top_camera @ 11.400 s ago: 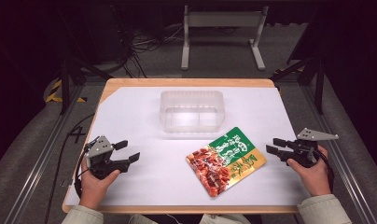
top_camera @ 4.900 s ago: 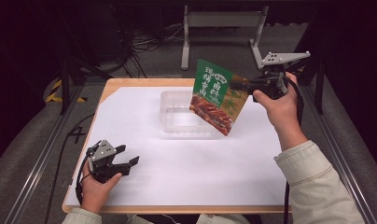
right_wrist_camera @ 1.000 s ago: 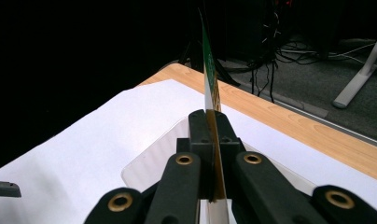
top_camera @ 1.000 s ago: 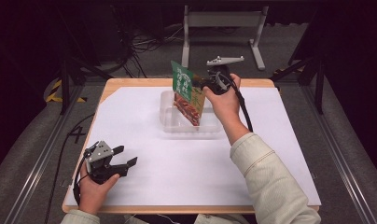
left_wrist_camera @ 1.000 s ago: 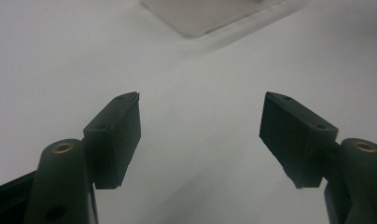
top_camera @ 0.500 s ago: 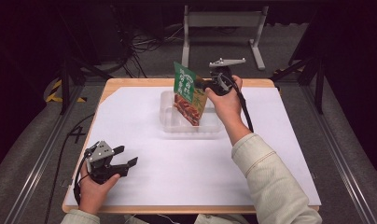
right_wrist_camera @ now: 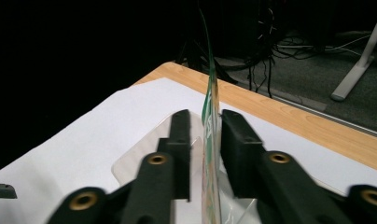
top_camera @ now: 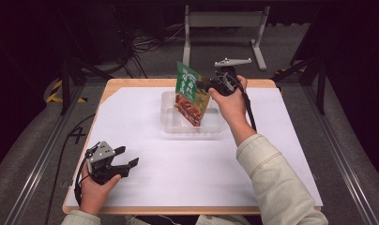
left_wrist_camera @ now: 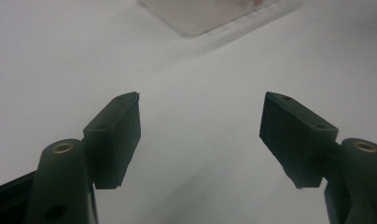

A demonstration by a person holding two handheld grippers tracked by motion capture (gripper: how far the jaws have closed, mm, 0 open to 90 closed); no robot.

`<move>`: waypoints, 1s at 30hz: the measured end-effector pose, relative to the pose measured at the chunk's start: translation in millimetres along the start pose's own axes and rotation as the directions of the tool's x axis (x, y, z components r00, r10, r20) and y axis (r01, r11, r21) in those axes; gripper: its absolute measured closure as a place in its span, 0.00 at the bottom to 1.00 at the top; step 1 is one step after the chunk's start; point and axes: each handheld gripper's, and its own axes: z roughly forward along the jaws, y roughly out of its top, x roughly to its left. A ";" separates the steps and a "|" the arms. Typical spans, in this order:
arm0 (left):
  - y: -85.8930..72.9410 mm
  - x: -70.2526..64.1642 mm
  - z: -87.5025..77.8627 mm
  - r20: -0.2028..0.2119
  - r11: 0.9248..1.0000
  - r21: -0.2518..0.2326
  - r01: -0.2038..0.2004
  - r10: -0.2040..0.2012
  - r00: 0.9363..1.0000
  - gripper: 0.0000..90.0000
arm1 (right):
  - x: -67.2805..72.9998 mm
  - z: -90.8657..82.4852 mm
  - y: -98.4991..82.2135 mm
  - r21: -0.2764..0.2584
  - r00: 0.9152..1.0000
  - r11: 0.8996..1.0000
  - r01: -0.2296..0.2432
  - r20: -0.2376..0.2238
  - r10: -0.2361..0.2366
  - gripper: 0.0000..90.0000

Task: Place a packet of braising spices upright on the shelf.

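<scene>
- The right gripper (top_camera: 204, 87) is held above the far middle of the table, and its jaws have just been opening.
- The flat green and red printed snack packet (top_camera: 191, 93) stands on edge between those jaws, its lower corner down inside the clear rectangular plastic tray (top_camera: 171, 123).
- In the right gripper view a gap shows between the packet (right_wrist_camera: 210, 140) and the left jaw, while the right jaw lies against or just beside it, so the grip is released.
- The left gripper (top_camera: 125, 157) rests in the person's left hand (top_camera: 94, 188) at the near left of the white table top (top_camera: 178, 164), well apart from the tray.
- Its jaws stand wide apart with only table surface between them (left_wrist_camera: 200, 140).
</scene>
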 end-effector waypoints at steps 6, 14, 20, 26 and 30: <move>1.1 0.1 1.5 0.005 1.000 0.005 -0.004 0.004 1.000 0.33 | 4.2 -5.6 2.5 -0.043 1.000 0.999 0.023 0.009 -0.023 0.61; 2.6 -0.4 4.0 0.014 1.000 0.003 -0.001 0.001 1.000 0.33 | 12.4 -32.5 7.7 -0.103 0.998 0.992 0.068 -0.010 -0.070 0.57; 3.4 0.5 3.4 0.011 1.000 -0.004 -0.007 0.007 1.000 0.33 | 11.3 -62.9 3.3 -0.146 0.995 0.986 0.085 -0.037 -0.091 0.53; 4.1 0.5 3.2 0.011 1.000 -0.004 -0.005 0.005 1.000 0.33 | 2.1 -86.7 -5.5 -0.175 0.994 0.981 0.088 -0.046 -0.097 0.50; 4.4 0.8 3.8 0.011 1.000 -0.007 -0.002 0.002 1.000 0.33 | -9.8 -110.8 -14.4 -0.188 0.994 0.978 0.094 -0.039 -0.104 0.48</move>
